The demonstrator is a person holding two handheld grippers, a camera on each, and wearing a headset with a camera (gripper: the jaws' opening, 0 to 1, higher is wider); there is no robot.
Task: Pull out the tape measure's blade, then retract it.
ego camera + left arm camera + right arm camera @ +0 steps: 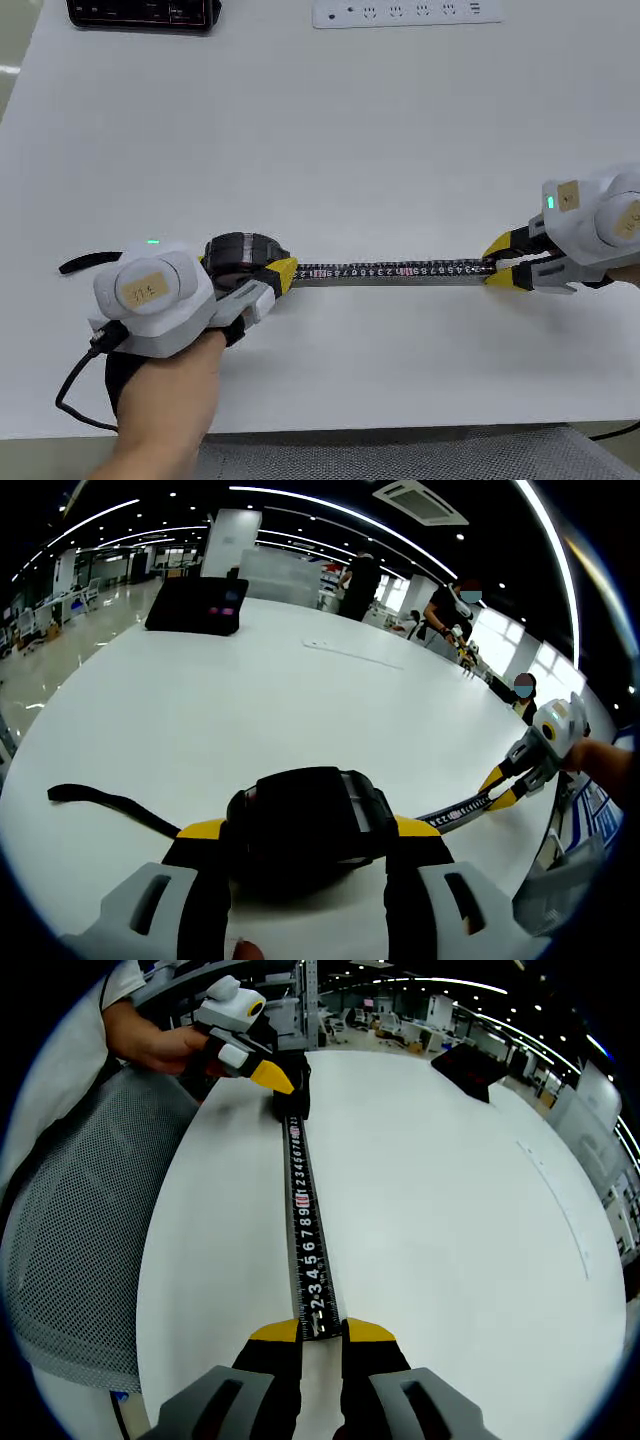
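— Holding what, the left gripper (268, 283)?
— Its yellow-tipped jaws are clamped on the round black tape measure case (243, 258), low on the white tabletop (350, 130), with a black strap (85, 263) trailing behind it.
— And the right gripper (495, 265)?
— Its jaws are pinched together on the tip of the dark numbered blade (390, 270), which runs straight from the case across the tabletop; the two grippers are well apart.
— Anything further back?
— A white power strip (405, 12) and a flat black device (140, 12) lie at the far edge.

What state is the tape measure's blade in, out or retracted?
Out. The blade runs along the table from the case in the left gripper to the right gripper, shut on its end.
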